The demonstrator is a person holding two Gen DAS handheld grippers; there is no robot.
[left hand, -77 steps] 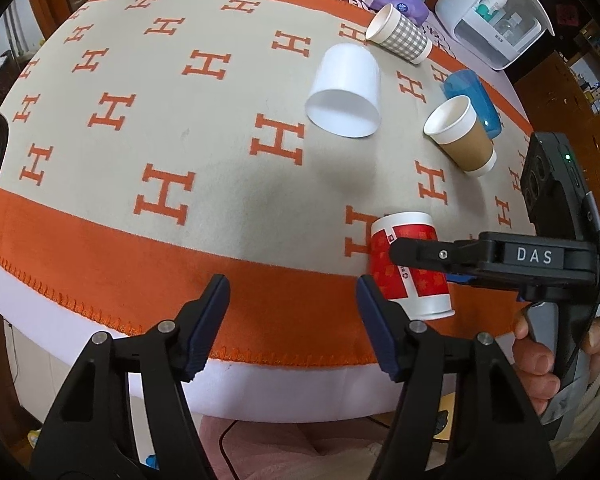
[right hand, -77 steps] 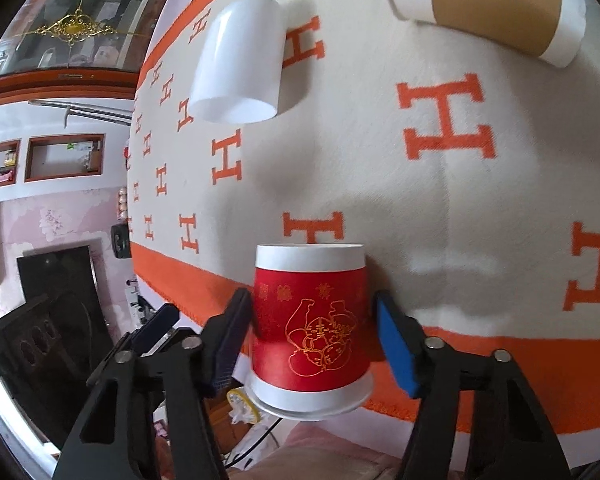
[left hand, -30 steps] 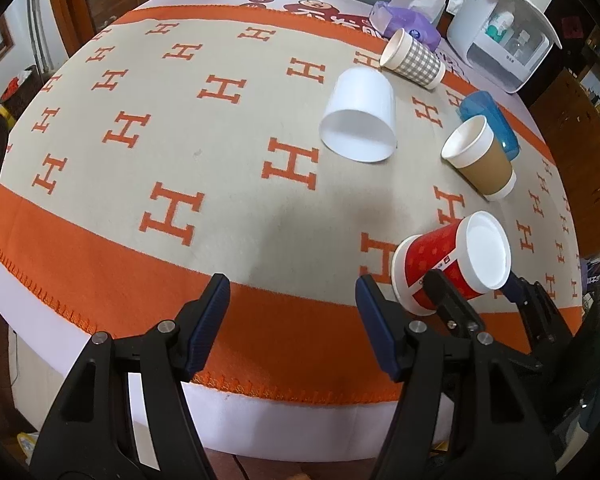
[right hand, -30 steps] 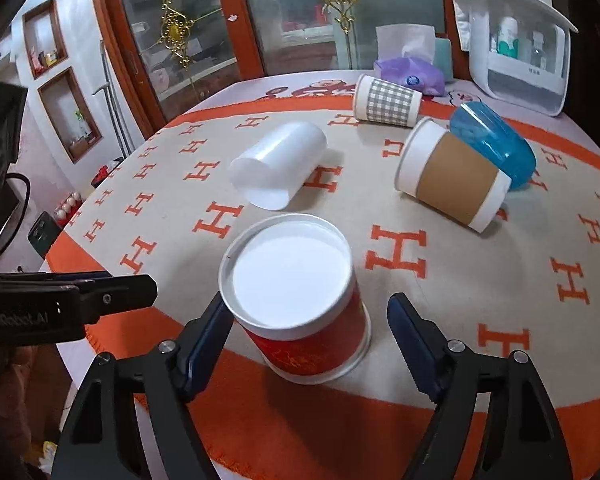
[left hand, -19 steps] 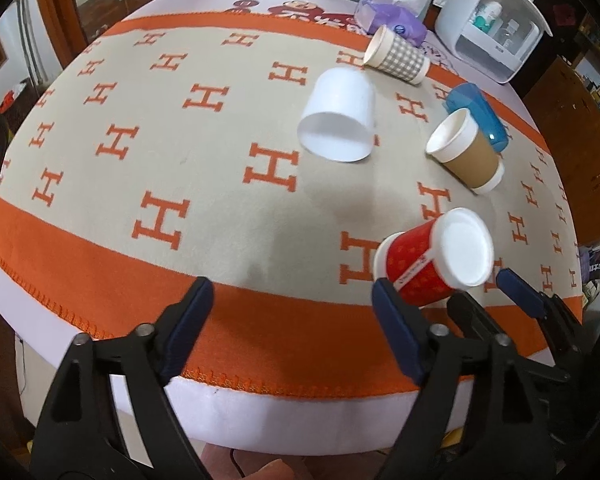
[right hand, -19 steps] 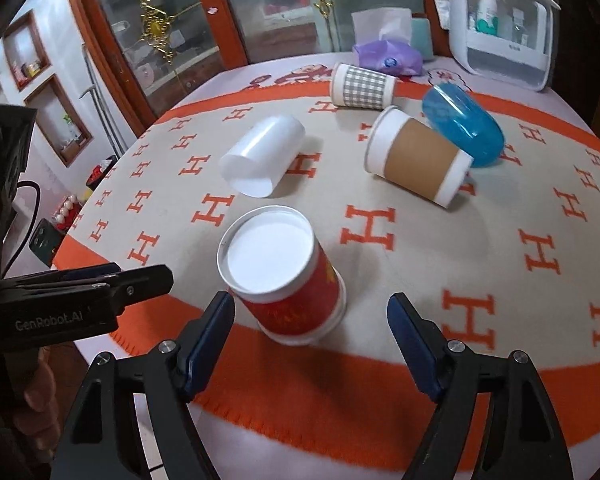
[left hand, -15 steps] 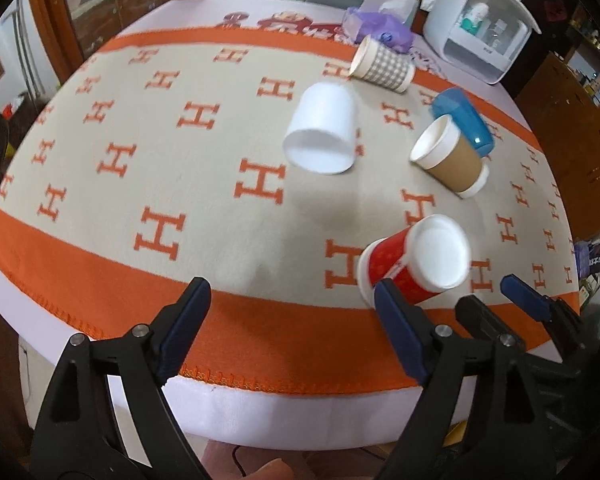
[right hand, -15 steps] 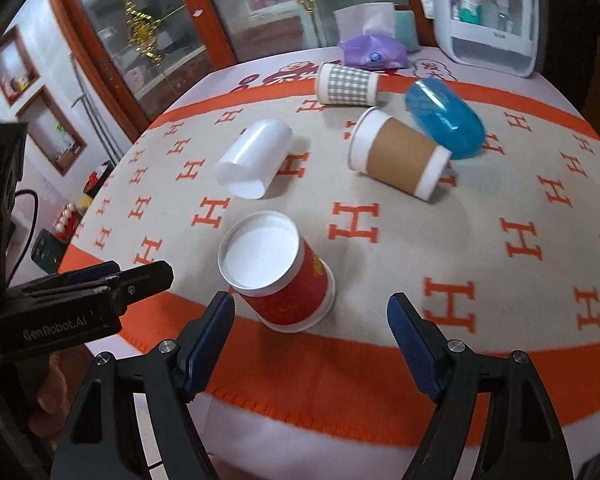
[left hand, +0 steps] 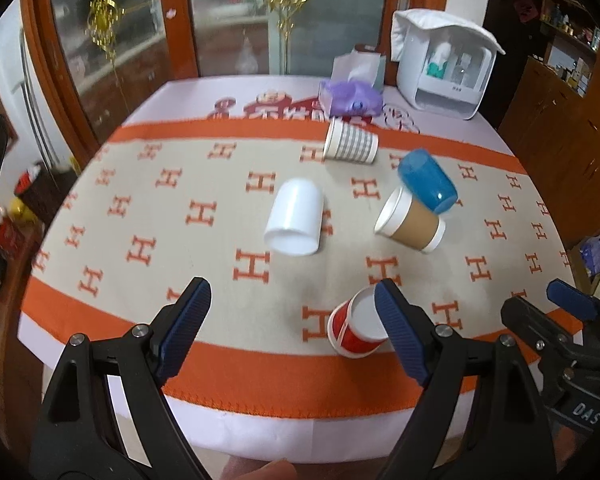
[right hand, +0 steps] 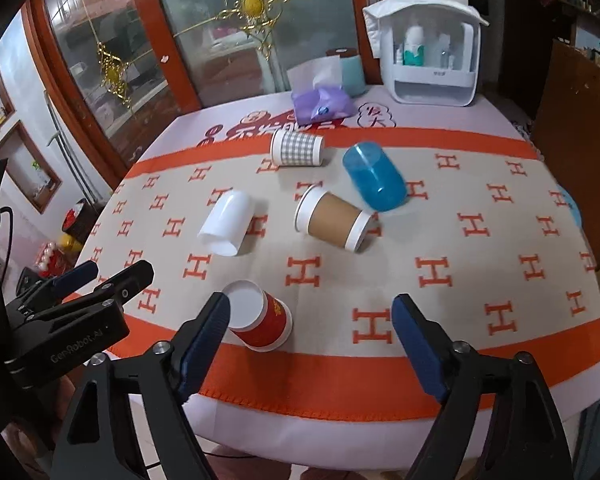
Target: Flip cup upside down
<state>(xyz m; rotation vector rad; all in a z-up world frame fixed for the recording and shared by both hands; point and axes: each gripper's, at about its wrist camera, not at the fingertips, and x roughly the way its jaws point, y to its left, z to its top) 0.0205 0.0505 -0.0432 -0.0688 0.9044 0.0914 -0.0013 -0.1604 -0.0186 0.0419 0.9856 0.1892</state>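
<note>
Red cup [right hand: 260,322] is seen standing upside down, white base up, on the orange border of the patterned cloth [right hand: 440,240] near the surface's front edge. Left gripper [left hand: 288,320] and right gripper [right hand: 310,320]: jaws spread wide, nothing held. Four other cups are seen lying on their sides farther back. Glass-fronted cabinet [right hand: 160,32] is noted behind.

- The cup I flipped [right hand: 260,322] stands mouth down on the blanket's [right hand: 480,292] near border, ahead of my right gripper [right hand: 310,334], toward its left finger.
- Behind it, four cups lie on their sides: plain cup [right hand: 226,222] left, sleeved cup [right hand: 334,220] centre, plastic cup [right hand: 374,176] right, checked cup [right hand: 297,148] farthest.
- My left gripper [right hand: 84,280] hangs off the table's left edge.
</note>
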